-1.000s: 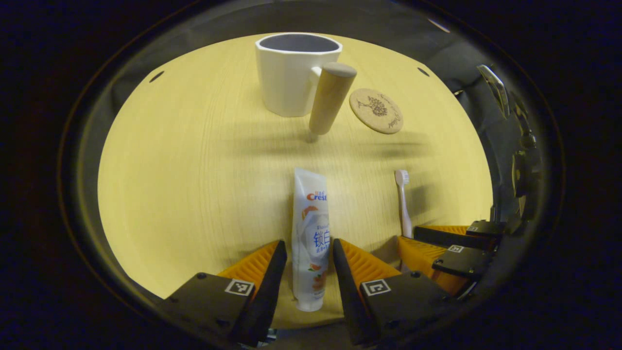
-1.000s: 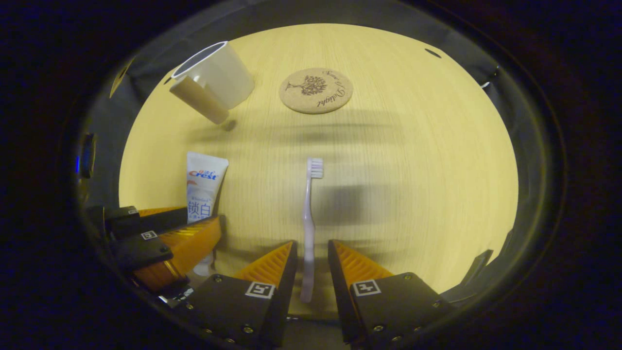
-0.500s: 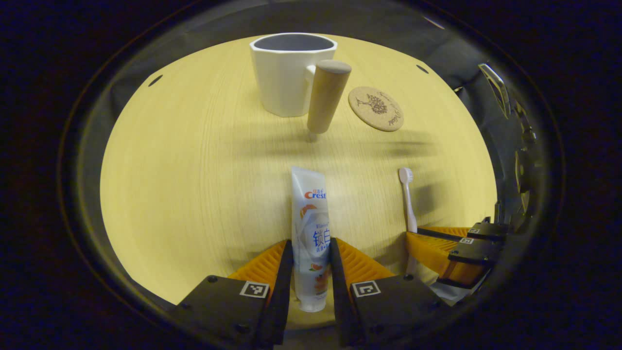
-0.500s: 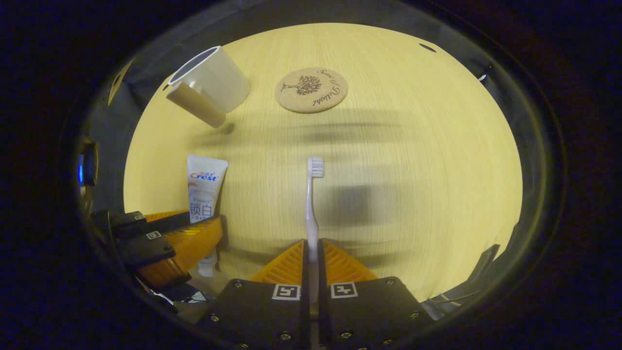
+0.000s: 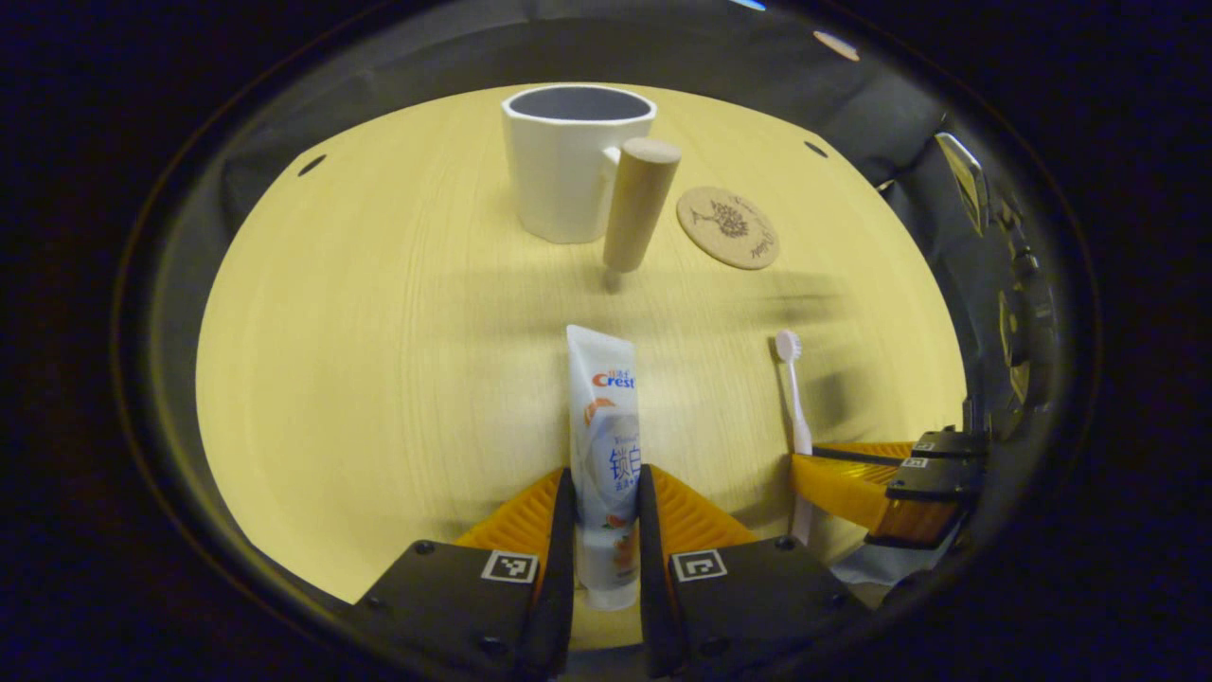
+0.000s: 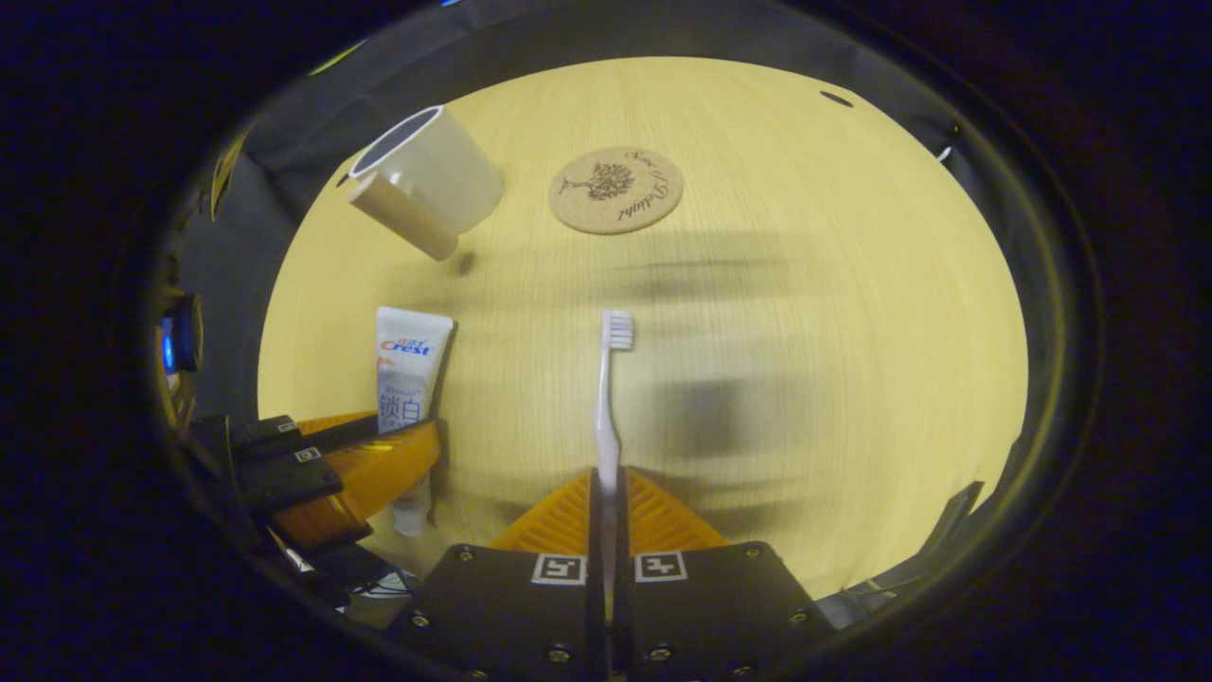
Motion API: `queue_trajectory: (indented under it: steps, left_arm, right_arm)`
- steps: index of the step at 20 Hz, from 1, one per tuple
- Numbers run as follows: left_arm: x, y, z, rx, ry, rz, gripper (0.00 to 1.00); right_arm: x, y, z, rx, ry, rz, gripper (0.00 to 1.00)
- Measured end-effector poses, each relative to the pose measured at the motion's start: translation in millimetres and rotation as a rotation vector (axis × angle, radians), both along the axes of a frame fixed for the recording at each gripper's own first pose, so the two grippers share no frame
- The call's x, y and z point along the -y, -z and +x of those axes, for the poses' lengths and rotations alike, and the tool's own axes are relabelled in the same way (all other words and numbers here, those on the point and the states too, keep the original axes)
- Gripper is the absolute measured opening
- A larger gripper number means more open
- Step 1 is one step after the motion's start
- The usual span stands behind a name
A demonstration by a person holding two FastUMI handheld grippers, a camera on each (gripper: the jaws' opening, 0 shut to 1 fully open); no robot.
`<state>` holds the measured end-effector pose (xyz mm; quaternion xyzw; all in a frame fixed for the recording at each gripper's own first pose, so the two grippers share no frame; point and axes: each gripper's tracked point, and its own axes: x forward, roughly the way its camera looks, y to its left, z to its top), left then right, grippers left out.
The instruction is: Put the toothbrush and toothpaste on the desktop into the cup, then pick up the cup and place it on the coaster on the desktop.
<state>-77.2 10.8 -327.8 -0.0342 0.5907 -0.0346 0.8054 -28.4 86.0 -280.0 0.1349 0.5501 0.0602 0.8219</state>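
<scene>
Status: early. Left gripper (image 5: 606, 530) jaws clenched on toothpaste (image 5: 606, 426); right gripper (image 6: 606, 516) jaws clenched on toothbrush (image 6: 606, 398); both items near the table (image 5: 379, 379). Cup (image 5: 568, 161) empty, beside coaster (image 5: 727, 227). Outstanding: both insertions, cup transfer. Change: a second ago both jaws stood released around their items.

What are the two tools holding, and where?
Left tool grips the toothpaste near its cap end; right tool grips the toothbrush by its handle.
</scene>
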Motion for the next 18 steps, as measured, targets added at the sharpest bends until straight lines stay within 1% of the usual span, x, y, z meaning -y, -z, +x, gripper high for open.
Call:
queue_trajectory:
  steps: [4,9,14,18]
  left_arm:
    - [-6.1,-22.3,13.5,0.119,-0.04,-0.014,0.37]
    - [-24.8,-63.0,37.6,0.291,-0.108,-0.014,0.37]
    - [-50.0,-119.7,81.3,0.528,-0.172,-0.007,0.36]
    - [-62.2,-166.1,115.6,0.714,-0.176,-0.009,0.36]
  right_arm:
    - [-1.0,-27.0,6.1,0.099,0.007,0.047,0.05]
    - [-2.0,-69.4,22.6,0.275,-0.018,0.081,0.04]
    - [-0.8,-117.6,46.0,0.478,-0.032,0.081,0.04]
    - [1.6,-146.0,60.8,0.6,-0.052,0.048,0.04]
